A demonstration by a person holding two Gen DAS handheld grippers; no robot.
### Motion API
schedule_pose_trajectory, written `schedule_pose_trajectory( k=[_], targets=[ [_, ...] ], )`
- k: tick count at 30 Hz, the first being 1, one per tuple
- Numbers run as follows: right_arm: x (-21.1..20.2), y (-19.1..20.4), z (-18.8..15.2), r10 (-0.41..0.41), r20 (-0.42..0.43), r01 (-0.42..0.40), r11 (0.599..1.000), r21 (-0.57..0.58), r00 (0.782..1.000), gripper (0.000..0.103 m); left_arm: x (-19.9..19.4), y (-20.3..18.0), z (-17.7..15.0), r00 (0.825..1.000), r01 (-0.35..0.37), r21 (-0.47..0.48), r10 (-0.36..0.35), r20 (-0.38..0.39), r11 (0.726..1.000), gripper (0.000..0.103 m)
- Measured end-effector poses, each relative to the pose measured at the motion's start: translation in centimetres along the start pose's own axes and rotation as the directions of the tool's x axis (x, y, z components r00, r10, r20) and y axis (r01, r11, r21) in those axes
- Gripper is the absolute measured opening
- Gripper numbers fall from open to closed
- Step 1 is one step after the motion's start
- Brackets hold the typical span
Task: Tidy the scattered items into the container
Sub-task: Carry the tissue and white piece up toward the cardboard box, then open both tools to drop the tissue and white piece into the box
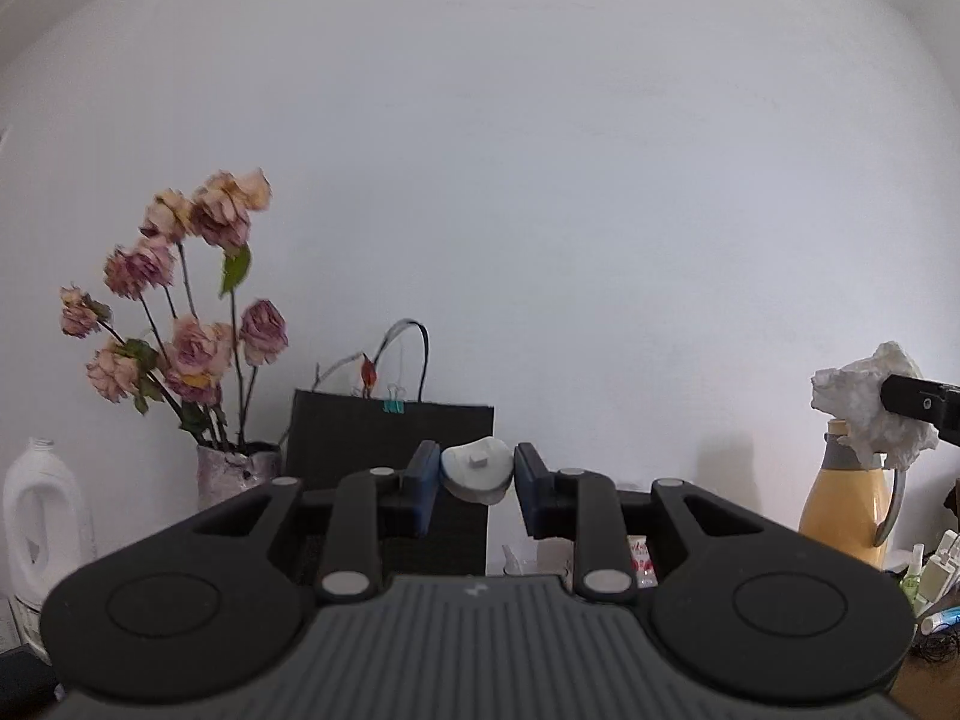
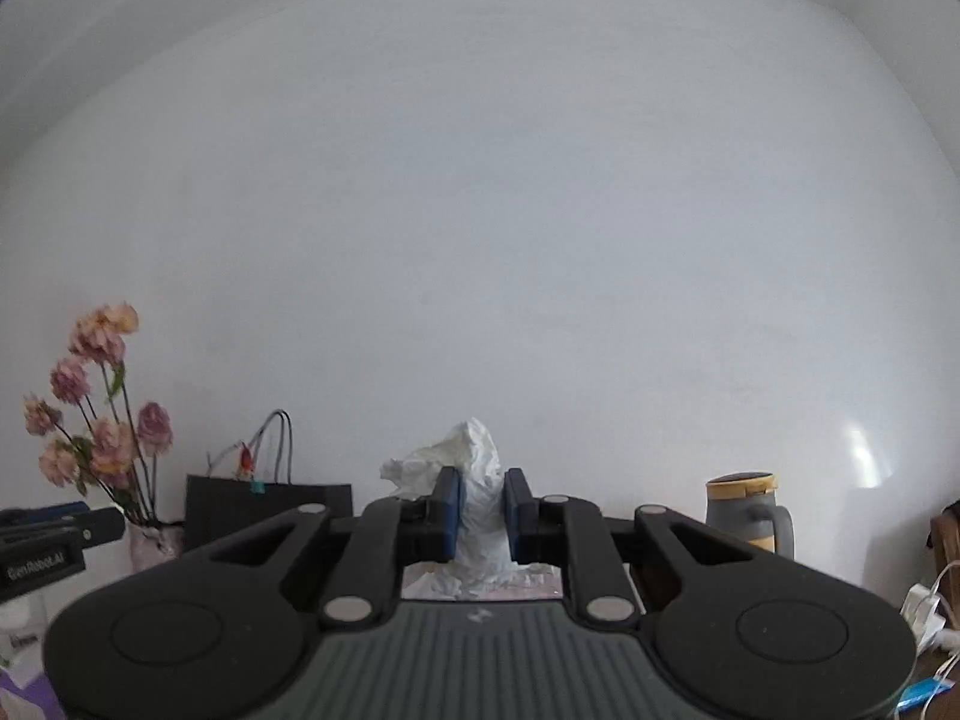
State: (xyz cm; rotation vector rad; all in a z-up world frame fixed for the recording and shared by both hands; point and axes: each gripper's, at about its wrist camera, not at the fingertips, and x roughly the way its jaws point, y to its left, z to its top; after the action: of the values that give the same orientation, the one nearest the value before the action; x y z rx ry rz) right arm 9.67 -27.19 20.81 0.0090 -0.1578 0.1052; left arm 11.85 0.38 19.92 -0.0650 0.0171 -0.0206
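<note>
- Between the blue pads of the left gripper sits a small pale, rounded plastic piece with a little square nub on top; the pads press on its two sides, so this claw is narrow and holding it, raised clear of any surface.
- Over on the right, the right gripper is pinched nearly closed on a crumpled white tissue, which bulges above and below the pads; the left wrist view shows the same wad held up in the air at the right edge.
- Both cameras look level at a plain white wall, with dried roses in a vase, a black paper bag with a teal clip, a white plastic jug and a yellow thermos jug along its foot.
- No container appears in either view, so I cannot tell where it stands relative to the hands.
- As I judge it, this is the carry step: each claw has one scattered item and both are lifted for transport.
- Next, each load must be brought over the container's opening and lowered before the pads part. The tissue is light and may cling to a pad, and the smooth rounded piece could slip if the grip loosens early.
</note>
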Motion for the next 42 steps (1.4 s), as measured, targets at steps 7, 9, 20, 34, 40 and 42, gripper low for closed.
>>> schedule_pose_trajectory(
  k=[7,9,20,34,40,42],
  targets=[
    [18.5,-2.0,-0.2,0.171,-0.757,-0.240,0.971,0.020,0.631,0.011,16.3,2.0,-2.0,0.691,0.166,-0.098,-0.187,-0.698,0.981,0.028],
    [21.7,-2.3,-4.0,0.211,-0.862,-0.235,0.966,0.111,0.460,0.011,19.3,1.8,-5.5,0.596,0.145,-0.089,-0.159,-0.787,0.985,0.028],
    [26.7,1.7,-15.0,0.086,-0.970,-0.201,0.979,0.040,0.229,0.041,23.4,0.5,-12.5,0.417,0.149,-0.056,-0.114,-0.902,0.987,0.042],
    [23.4,2.7,-8.1,0.172,-0.912,-0.176,0.978,0.112,0.373,0.063,19.2,2.0,-6.3,0.548,0.047,-0.008,-0.032,-0.836,0.999,0.074],
    [14.7,4.7,-6.4,0.094,-0.641,-0.149,0.988,-0.031,0.761,0.066,8.5,1.9,-6.0,0.942,-0.020,0.094,0.050,-0.333,0.995,0.097],
    [9.7,5.6,-7.0,0.110,-0.427,-0.154,0.986,-0.069,0.897,0.078,4.9,1.8,-7.5,0.982,-0.045,0.085,0.060,-0.179,0.995,0.103]
  ],
)
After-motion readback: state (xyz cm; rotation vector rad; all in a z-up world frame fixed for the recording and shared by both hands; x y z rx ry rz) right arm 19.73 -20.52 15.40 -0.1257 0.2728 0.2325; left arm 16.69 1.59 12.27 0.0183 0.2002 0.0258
